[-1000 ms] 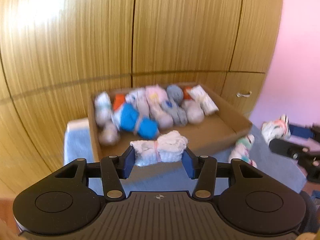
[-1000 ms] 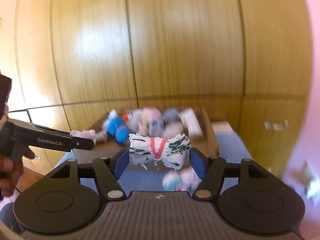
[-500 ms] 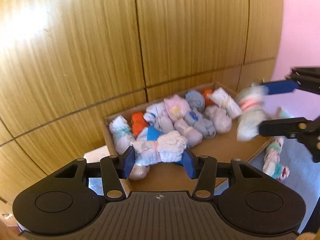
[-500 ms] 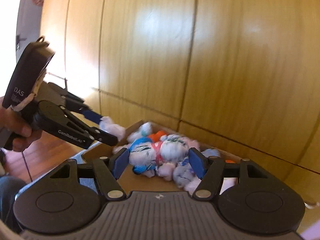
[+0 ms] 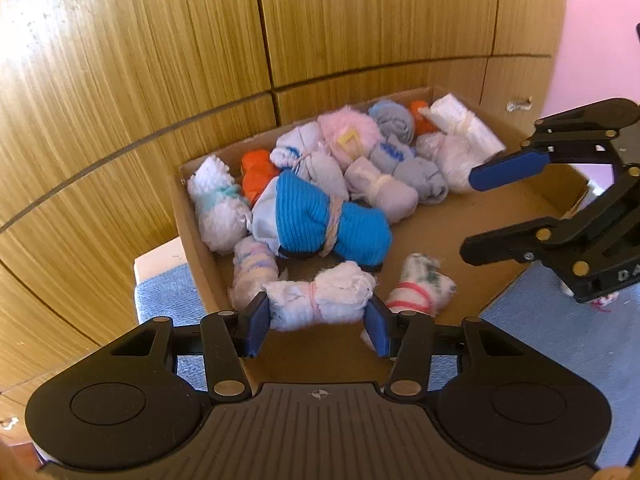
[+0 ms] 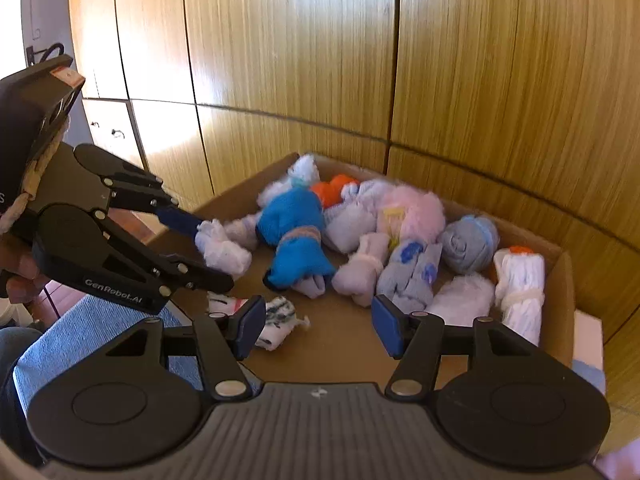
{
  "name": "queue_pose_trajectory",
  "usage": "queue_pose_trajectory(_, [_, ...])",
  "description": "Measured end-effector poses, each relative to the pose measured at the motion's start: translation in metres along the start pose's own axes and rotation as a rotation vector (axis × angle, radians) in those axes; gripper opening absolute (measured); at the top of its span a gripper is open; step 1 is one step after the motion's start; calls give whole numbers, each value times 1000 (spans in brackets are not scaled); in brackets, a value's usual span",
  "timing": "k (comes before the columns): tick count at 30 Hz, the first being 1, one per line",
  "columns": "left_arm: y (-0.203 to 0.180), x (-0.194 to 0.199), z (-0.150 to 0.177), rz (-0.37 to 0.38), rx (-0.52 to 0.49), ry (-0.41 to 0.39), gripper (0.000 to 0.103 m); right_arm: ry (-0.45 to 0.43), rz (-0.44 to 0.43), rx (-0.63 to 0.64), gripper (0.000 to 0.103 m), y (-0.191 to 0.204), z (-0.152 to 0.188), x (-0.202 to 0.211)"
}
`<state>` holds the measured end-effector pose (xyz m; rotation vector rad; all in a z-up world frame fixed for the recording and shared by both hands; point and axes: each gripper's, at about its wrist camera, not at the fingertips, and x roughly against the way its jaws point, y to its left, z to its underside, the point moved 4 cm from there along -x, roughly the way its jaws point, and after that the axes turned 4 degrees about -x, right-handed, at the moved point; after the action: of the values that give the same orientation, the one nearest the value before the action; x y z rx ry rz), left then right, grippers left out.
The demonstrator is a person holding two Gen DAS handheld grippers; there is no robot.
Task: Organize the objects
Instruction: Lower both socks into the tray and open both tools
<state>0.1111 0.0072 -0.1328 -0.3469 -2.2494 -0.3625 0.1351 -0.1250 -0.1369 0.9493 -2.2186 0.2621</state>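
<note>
Socks (image 5: 332, 228) rolled into bundles fill a cardboard box (image 5: 192, 240), partly overlapping. Left gripper (image 5: 318, 322) clamps a white bundle (image 5: 320, 300). Right gripper (image 6: 316, 326), jaws closing, grasps nothing; its left finger hides part of a dropped striped bundle (image 6: 276, 320).

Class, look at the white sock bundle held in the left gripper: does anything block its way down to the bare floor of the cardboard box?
Nothing visible does. The white sock bundle hangs over bare cardboard box floor, beside the green-patterned bundle.

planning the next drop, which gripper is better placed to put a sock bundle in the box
Left. The left gripper holds a white bundle over the cardboard box; the right gripper is empty, jaws closing.
</note>
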Motion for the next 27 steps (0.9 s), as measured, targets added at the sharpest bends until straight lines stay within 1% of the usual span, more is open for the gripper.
queue_pose_trajectory(4, [-1, -6, -1, 3, -19, 25, 60, 22, -13, 17, 55, 6, 3, -4])
queue_pose_trajectory(5, [-1, -6, -1, 6, -19, 28, 62, 28, -15, 26, 55, 9, 3, -3])
queue_pose_trajectory(10, [-3, -4, -1, 6, -17, 25, 67, 58, -14, 48, 55, 16, 1, -10])
queue_pose_trajectory(12, [-3, 0, -1, -12, -16, 16, 76, 82, -13, 53, 56, 17, 2, -12])
queue_pose_trajectory(13, [-3, 2, -2, -18, -17, 10, 77, 93, -13, 56, 56, 17, 3, -14])
queue_pose_trajectory(15, [-4, 7, -3, -20, -21, -4, 84, 109, -5, 62, 56, 17, 4, -16])
queue_pose_trajectory(17, [-7, 10, -3, -30, -36, -12, 85, 131, -1, 58, 56, 15, 2, -21])
queue_pose_trajectory(20, [-9, 17, -2, -49, -53, -24, 85, 181, -2, 37, 61, 10, -1, -29])
queue_pose_trajectory(24, [-5, 29, 2, -58, -32, -47, 87, 226, 12, 55, 64, 10, -4, -39])
queue_pose_trajectory(25, [-3, 30, 4, -58, -26, -46, 87, 231, 14, 56, 67, 11, -4, -41])
queue_pose_trajectory(27, [-1, 31, 6, -65, -17, -40, 87, 227, 4, 45, 67, 13, -7, -43])
